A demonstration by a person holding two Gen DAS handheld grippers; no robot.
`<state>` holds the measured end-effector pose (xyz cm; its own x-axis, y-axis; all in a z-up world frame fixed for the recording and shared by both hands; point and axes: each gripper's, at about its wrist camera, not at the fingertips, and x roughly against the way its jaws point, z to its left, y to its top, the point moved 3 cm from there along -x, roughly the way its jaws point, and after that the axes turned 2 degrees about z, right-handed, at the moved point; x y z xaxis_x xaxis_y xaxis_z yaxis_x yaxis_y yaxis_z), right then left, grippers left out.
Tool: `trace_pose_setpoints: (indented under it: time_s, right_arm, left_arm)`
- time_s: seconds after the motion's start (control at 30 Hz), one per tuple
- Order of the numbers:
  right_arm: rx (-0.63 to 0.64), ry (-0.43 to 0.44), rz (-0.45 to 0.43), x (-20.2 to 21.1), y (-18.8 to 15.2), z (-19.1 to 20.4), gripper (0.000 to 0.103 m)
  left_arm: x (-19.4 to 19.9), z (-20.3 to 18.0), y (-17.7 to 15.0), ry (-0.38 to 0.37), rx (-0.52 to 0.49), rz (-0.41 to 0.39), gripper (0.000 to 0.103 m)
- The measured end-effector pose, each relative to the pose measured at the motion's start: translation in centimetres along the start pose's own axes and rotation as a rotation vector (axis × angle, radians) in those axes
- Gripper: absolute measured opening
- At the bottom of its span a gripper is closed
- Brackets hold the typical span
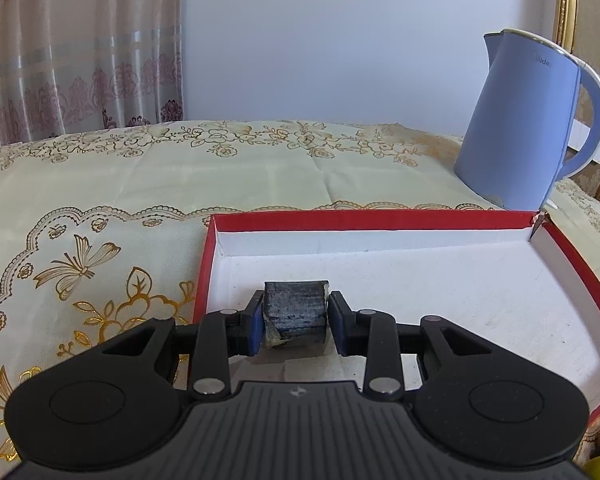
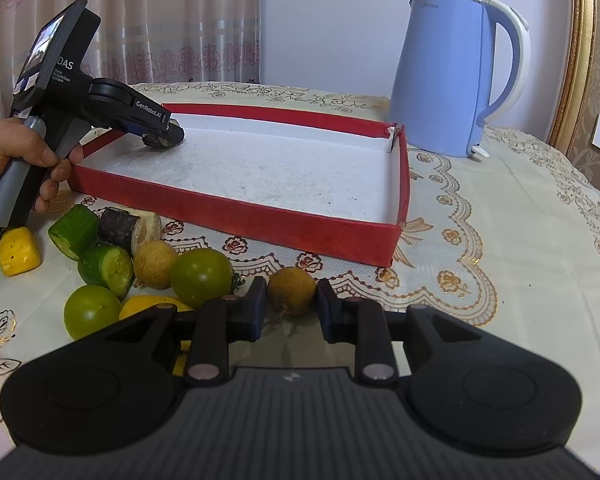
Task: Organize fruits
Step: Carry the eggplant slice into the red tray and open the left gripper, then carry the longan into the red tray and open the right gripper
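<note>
Fruit chunk [image 1: 295,312], dark, is clamped by left gripper [image 1: 296,322] fingers inside red tray [image 1: 380,218]; right gripper [image 2: 292,310] fingers, part-open, straddle a brown fruit [image 2: 291,290].

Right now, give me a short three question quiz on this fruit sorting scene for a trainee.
1. True or false: the left gripper holds its dark chunk over the red tray.
2. Which piece sits between the right gripper fingers? A) brown round fruit B) yellow chunk C) green tomato
3. Fill in: the blue ____ stands behind the tray's far right corner.

Key:
1. True; the chunk is at the tray's near left part, pads on both sides.
2. A; the fingers flank it on the tablecloth, and contact is unclear.
3. kettle
</note>
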<state>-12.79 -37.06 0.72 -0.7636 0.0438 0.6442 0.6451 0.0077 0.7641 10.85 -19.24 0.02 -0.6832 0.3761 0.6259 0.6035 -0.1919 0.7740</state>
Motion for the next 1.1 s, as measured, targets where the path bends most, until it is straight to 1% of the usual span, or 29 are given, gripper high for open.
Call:
trace_pose_setpoints:
  time_s: [0.4,0.5,0.57,0.63,0.7,0.9,1.1]
  right_arm:
    - [0.002,-0.001,0.001,-0.1,0.0,0.1,0.025]
    - [0.001,0.0,0.001,-0.1,0.0,0.1,0.025]
    - [-0.001,0.001,0.002,-0.1,0.0,0.0,0.025]
    - [-0.002,0.003,0.002,-0.1,0.0,0.0,0.025]
    - [-0.003,0.005,0.002,-0.1,0.0,-0.1,0.026]
    - [-0.005,0.009,0.004,-0.1,0.1,-0.1,0.026]
    - [-0.003,0.004,0.004,0.0,0.1,-0.1,0.025]
  left_arm:
    - [0.9,-0.2,0.1,-0.005,-0.004,-0.023,0.032]
    - [1.7,-0.1,0.4,-0.011,0.01,-0.044,0.032]
    - [2.9,0.0,0.9,-0.014,0.025,-0.082,0.035]
    - [4.3,0.0,1.3,-0.014,0.036,-0.129,0.05]
    - [5.9,0.1,1.4,-0.009,0.041,-0.164,0.055]
    - [11.3,1.0,0.1,-0.024,0.052,-0.238,0.055]
    - [15.9,3.1,-2.1,0.006,0.058,-0.275,0.055]
